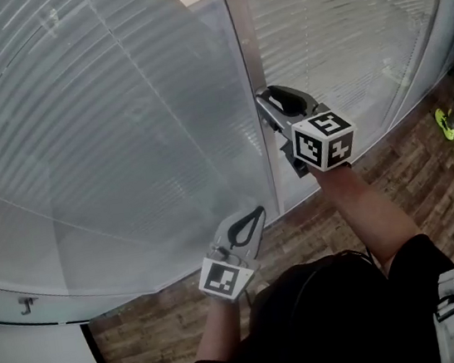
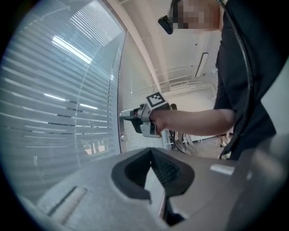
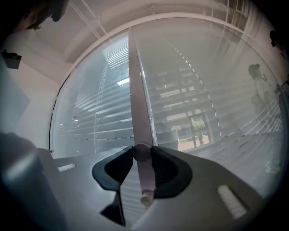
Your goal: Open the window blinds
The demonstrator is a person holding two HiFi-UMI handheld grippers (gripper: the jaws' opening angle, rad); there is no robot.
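Left claw, nearest, hangs low before the glass, its jaws together on nothing. Right claw, higher and farther, has its jaws partway apart, clamped on a round knob on the post between two panes. Blinds cover both panes, the slats nearly closed, with slivers of outdoors showing at right.

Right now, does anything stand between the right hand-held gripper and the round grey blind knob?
Nothing visible does. The right hand-held gripper has its jaws clamped on the round grey knob on the upright frame post between white slatted blinds.
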